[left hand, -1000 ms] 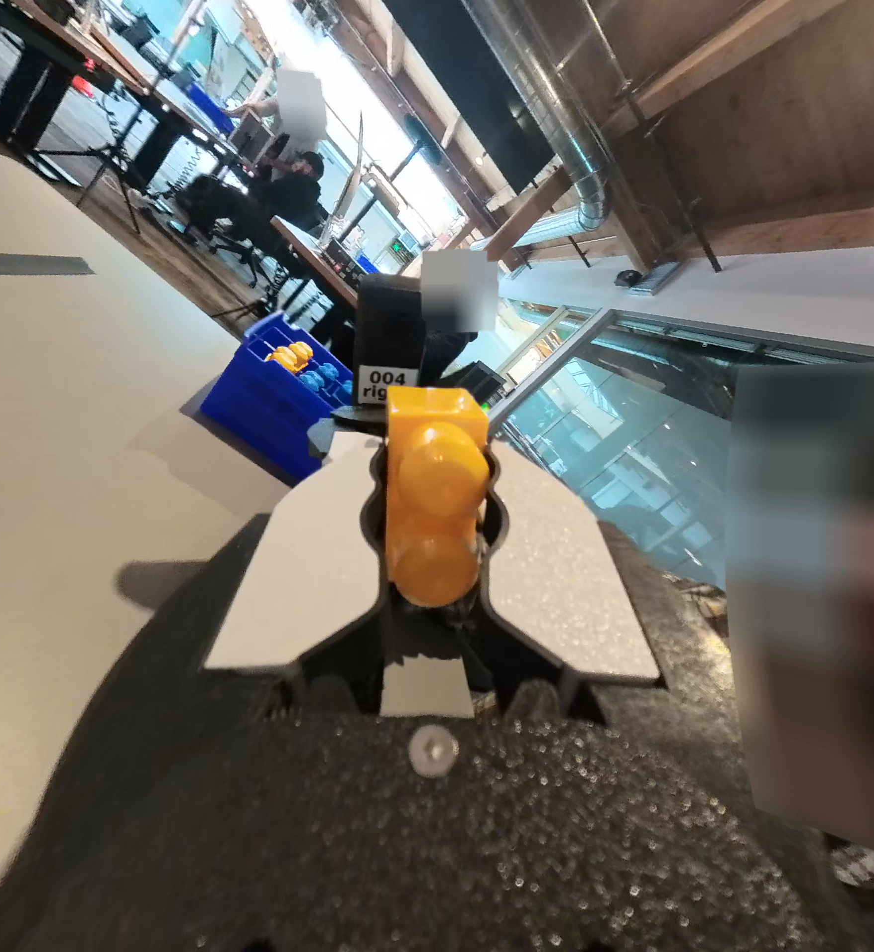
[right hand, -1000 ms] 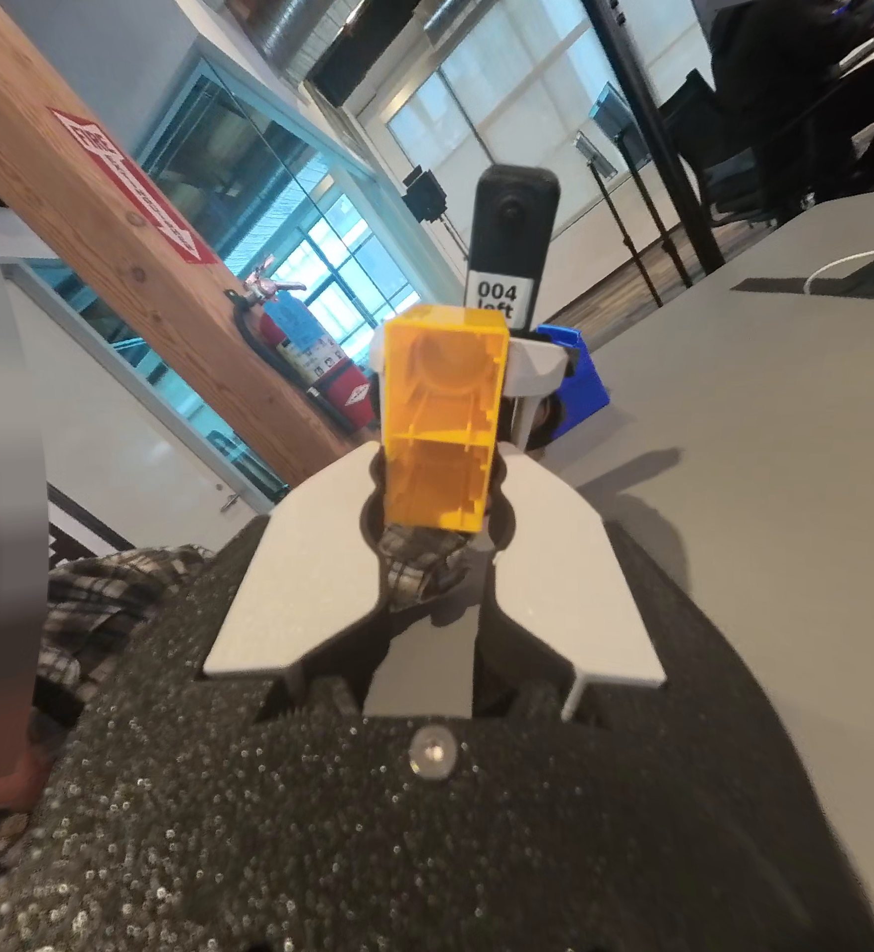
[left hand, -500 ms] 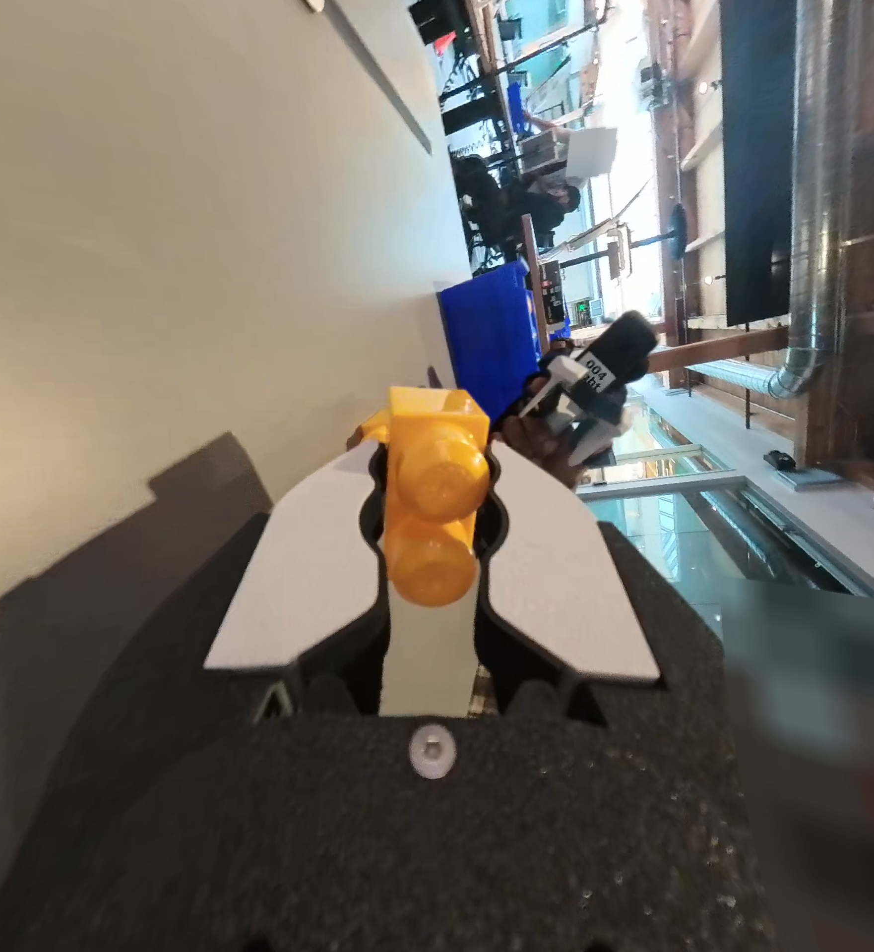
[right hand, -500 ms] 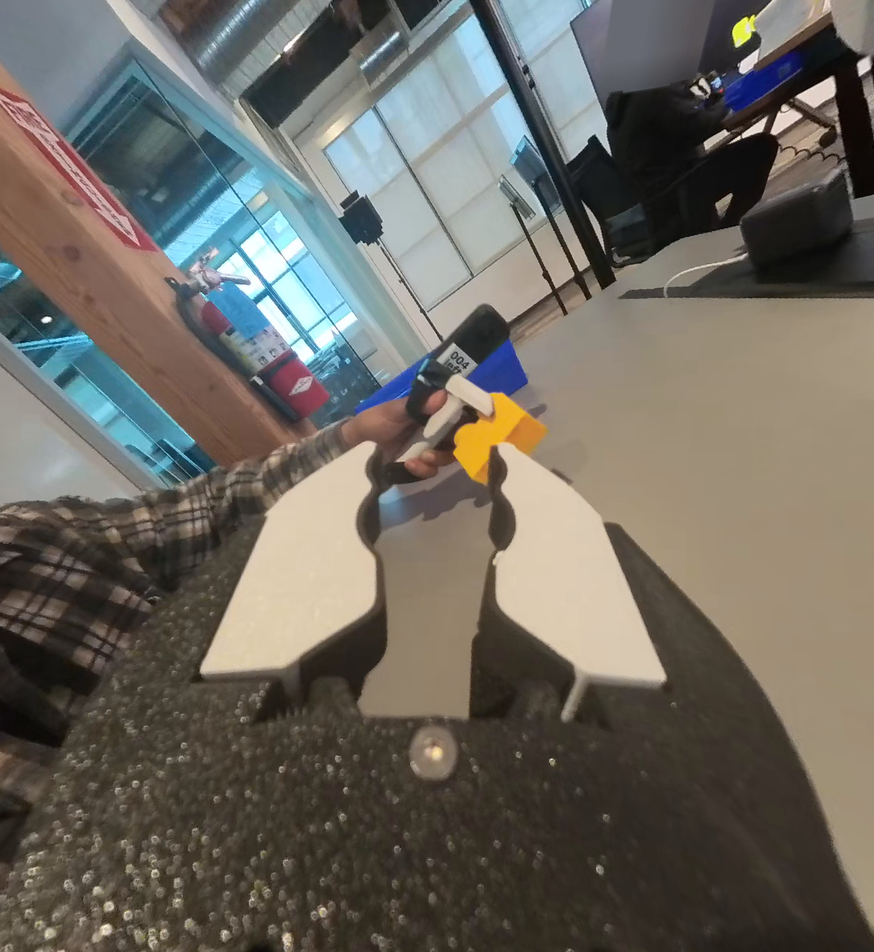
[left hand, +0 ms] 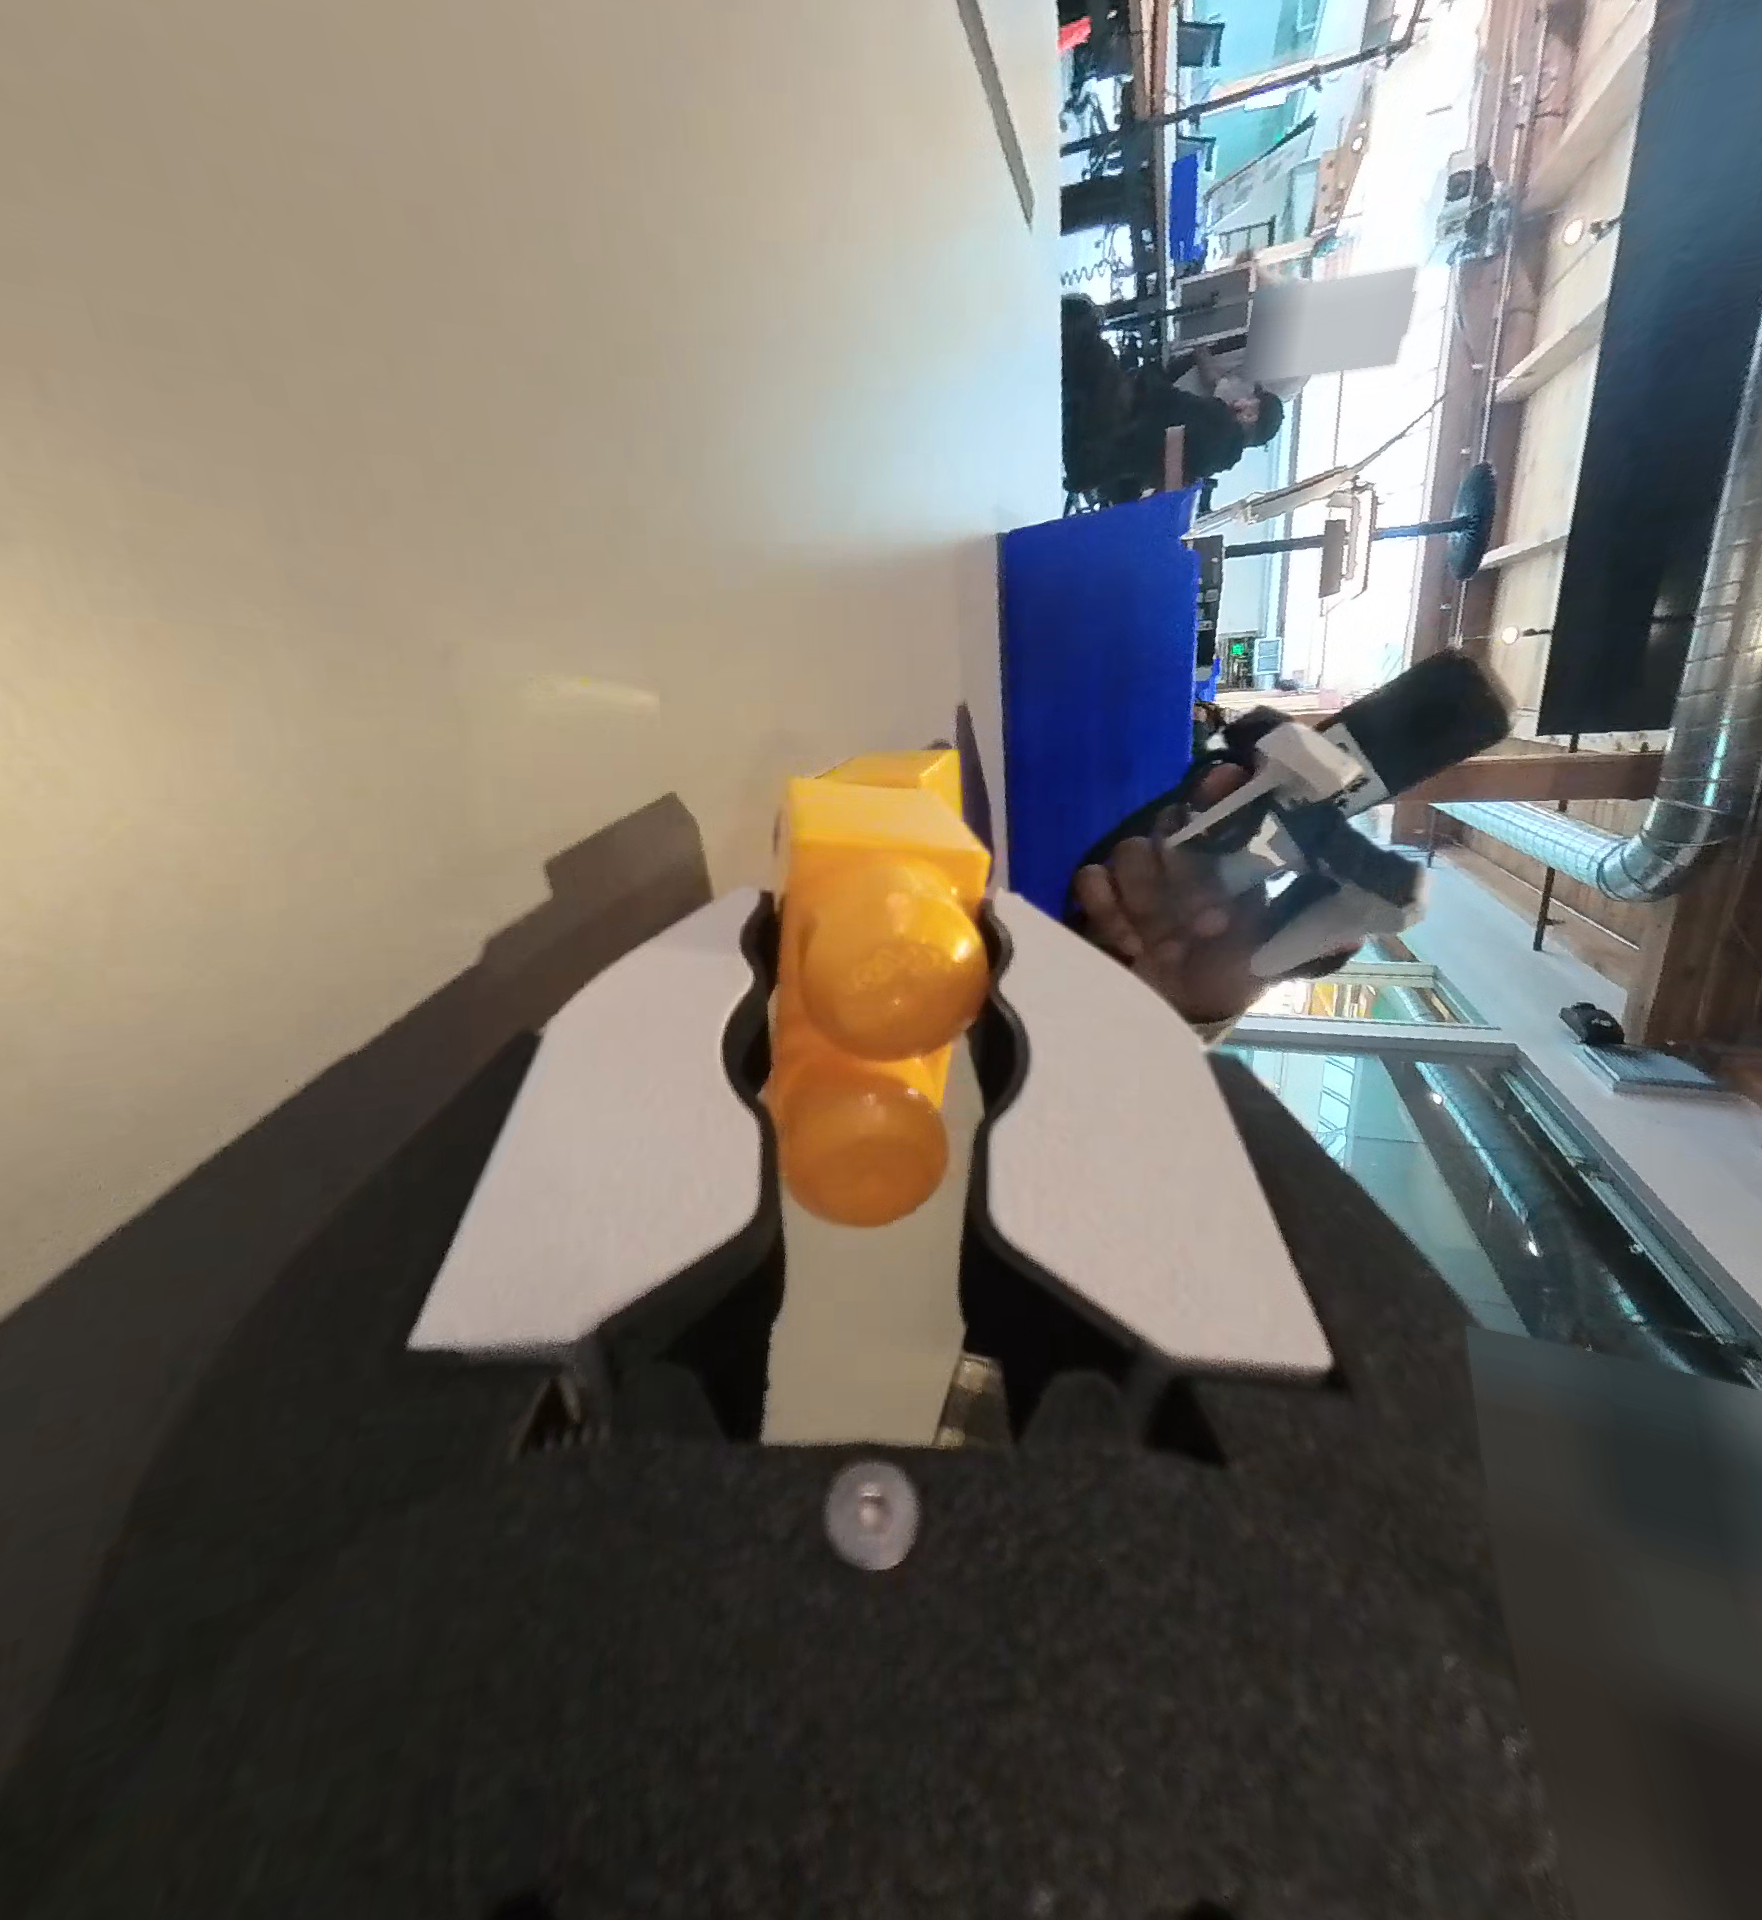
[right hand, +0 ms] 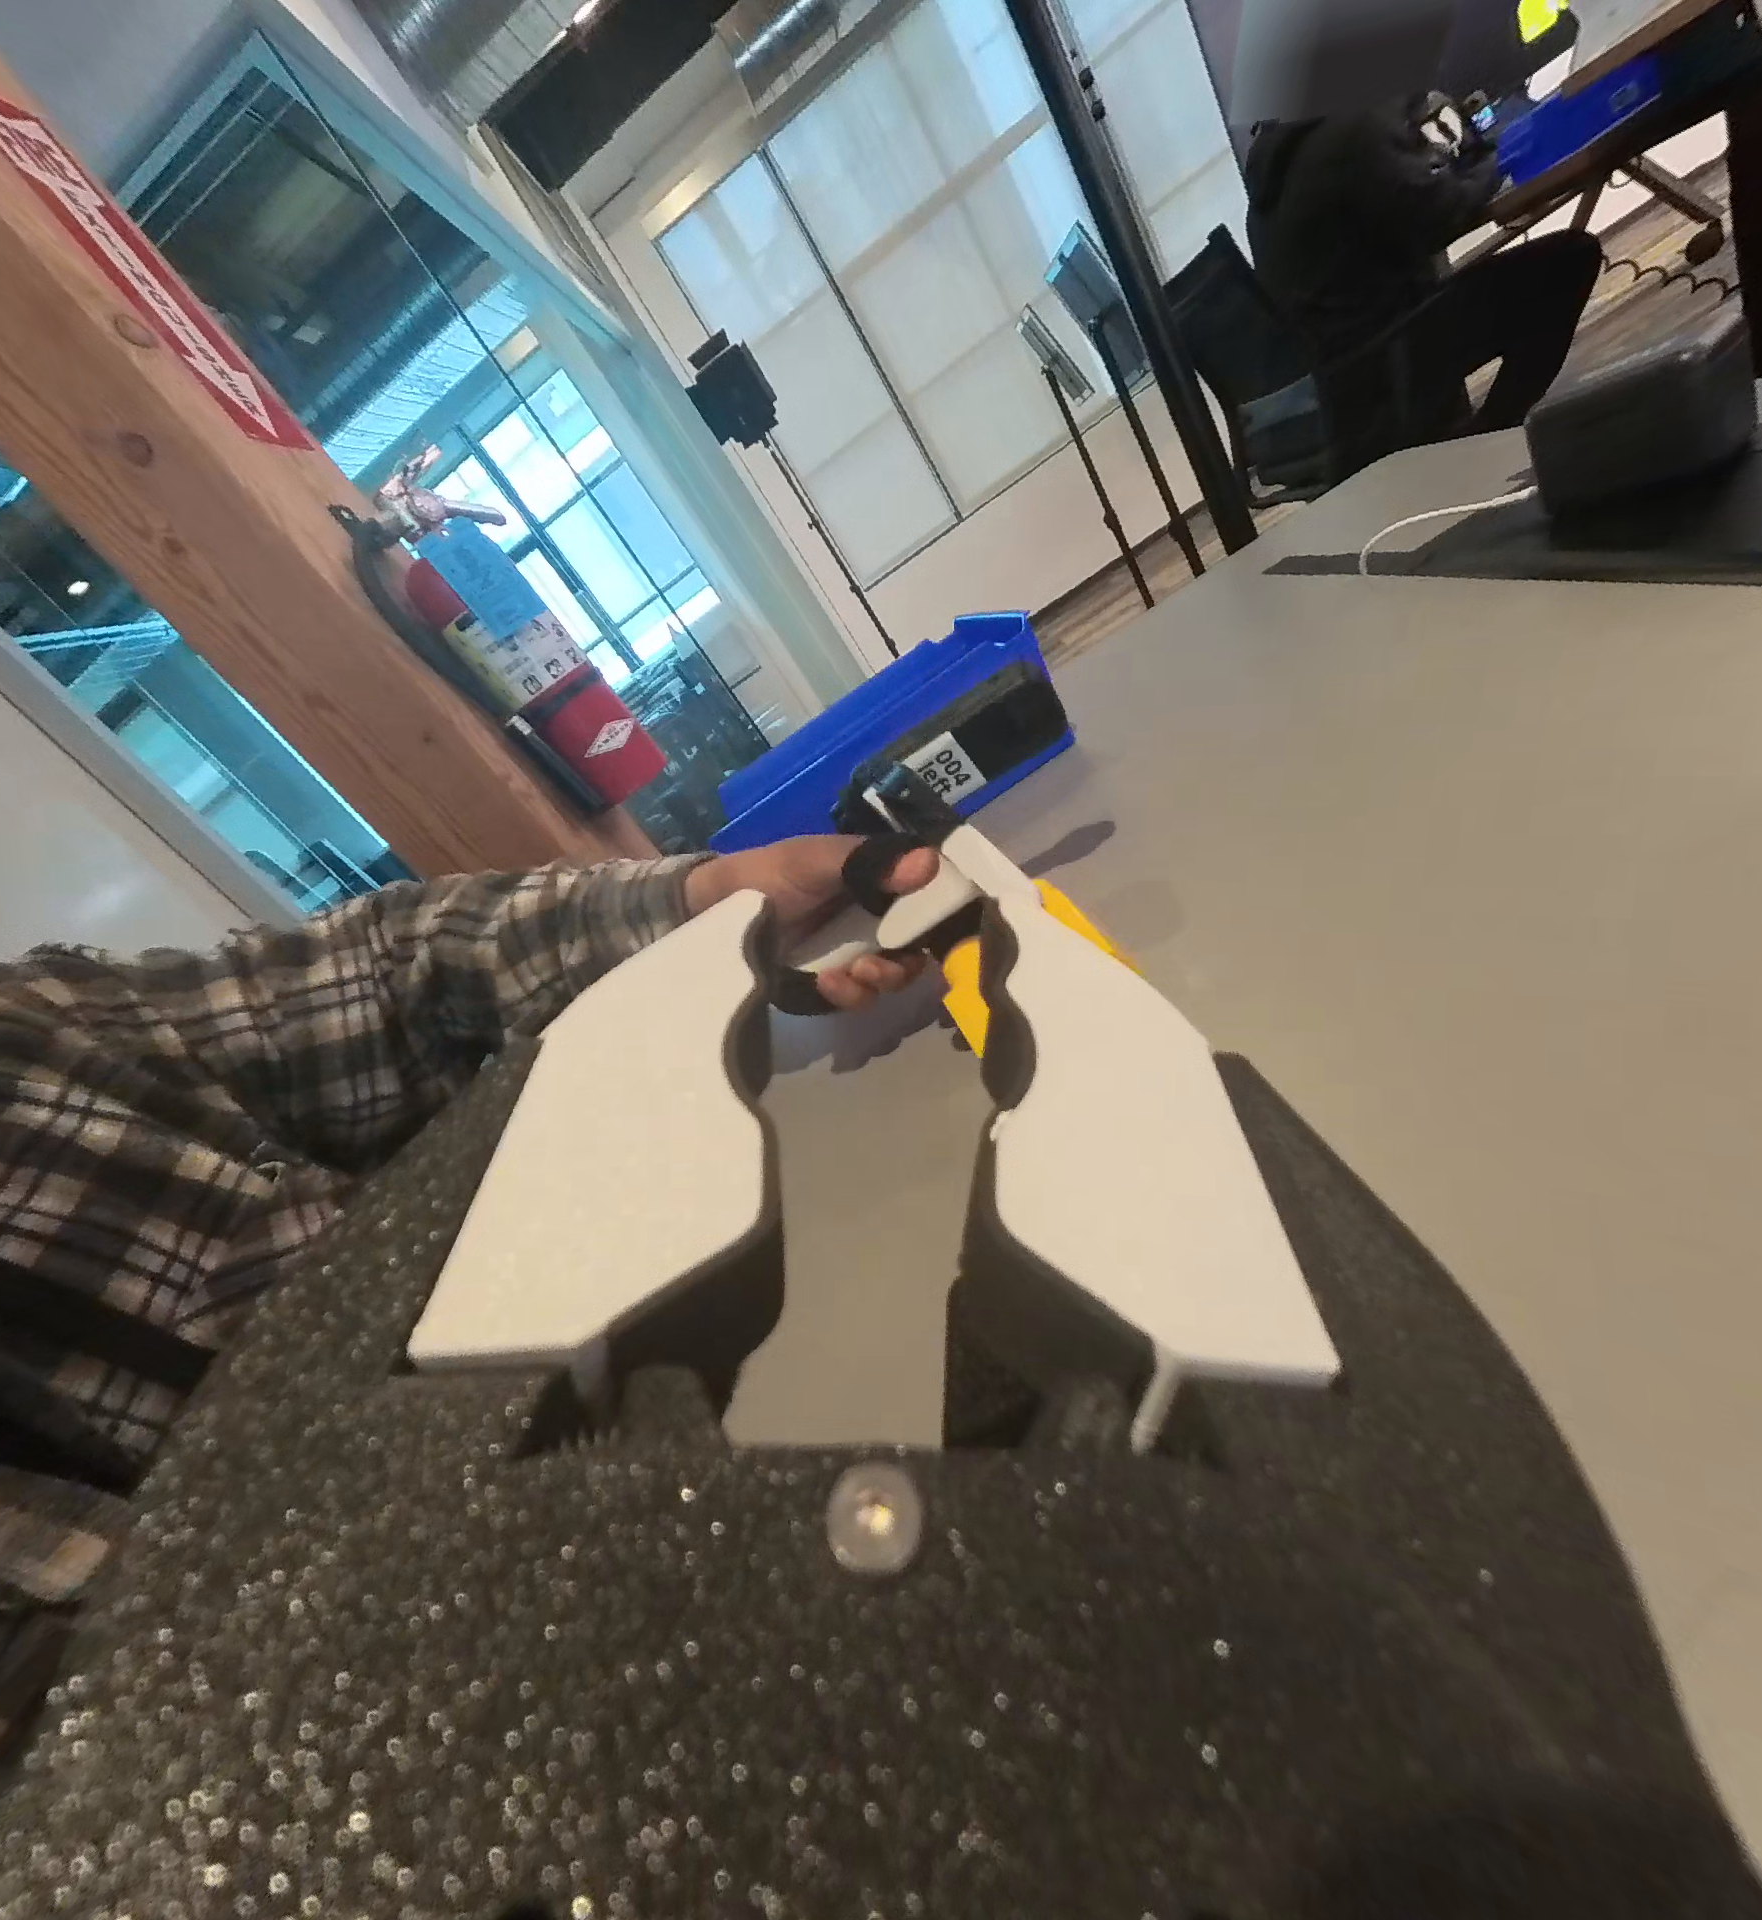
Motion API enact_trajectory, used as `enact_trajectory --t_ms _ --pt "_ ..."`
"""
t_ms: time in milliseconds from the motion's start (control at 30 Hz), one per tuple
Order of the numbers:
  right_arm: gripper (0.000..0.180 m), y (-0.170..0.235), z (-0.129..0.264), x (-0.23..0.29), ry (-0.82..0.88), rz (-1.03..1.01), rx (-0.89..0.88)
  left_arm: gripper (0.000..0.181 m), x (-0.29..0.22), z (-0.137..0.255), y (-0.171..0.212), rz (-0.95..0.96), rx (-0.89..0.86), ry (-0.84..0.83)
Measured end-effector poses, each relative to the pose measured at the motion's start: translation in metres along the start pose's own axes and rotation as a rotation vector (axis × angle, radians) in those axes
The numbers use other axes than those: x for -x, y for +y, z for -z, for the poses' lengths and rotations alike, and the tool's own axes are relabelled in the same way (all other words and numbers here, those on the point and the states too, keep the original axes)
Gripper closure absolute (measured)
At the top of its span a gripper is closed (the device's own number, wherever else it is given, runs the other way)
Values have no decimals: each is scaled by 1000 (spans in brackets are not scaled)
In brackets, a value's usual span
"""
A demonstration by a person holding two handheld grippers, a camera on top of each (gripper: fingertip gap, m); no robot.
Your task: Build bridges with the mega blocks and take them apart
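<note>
**On the grey worktop: one yellow block in hand, no bridge standing**

On the worktop (right hand: 1479, 831), taken left to right:

- Left gripper (left hand: 882, 997): jaws clenched on a yellow two-stud block (left hand: 872, 1049), studs facing the camera. A second yellow block (left hand: 898, 774) sits just beyond it; whether the two are joined cannot be told.
- Blue bin (left hand: 1095, 707): near the held block, its contents hidden in both views.
- Right gripper (right hand: 882, 1008): jaws released, empty, apart from the blocks.

Progress, as a judgement: no assembled bridge is visible, so the work is either early in building or late in dismantling; the frames do not settle which.

View differences: the left wrist view shows the grip on the studs and the right gripper held off to the side. The right wrist view alone shows the plaid sleeve (right hand: 285, 1039), the left gripper low at the worktop, and the yellow partly hidden behind its own finger.
</note>
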State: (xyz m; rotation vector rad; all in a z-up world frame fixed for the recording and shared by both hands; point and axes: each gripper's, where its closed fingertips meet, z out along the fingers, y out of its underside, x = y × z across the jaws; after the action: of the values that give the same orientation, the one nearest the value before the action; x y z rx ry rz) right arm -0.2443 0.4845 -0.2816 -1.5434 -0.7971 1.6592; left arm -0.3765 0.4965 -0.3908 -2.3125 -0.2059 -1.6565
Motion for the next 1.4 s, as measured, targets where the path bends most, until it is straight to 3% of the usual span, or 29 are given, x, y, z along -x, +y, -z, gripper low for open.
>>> enact_trajectory --t_ms 233,1033,1233,1400 --pt "144 1 -1 4 -11 15 17 138 7 3 3 -2 -2 -29" --pt "144 10 -8 12 -57 39 74 118 24 50 -17 -348 -24 -209" --pt "145 10 -9 17 -70 54 82 110 34 60 -14 -506 13 -321" --pt "145 10 -9 21 -83 69 86 92 26 81 -28 -785 3 -485"
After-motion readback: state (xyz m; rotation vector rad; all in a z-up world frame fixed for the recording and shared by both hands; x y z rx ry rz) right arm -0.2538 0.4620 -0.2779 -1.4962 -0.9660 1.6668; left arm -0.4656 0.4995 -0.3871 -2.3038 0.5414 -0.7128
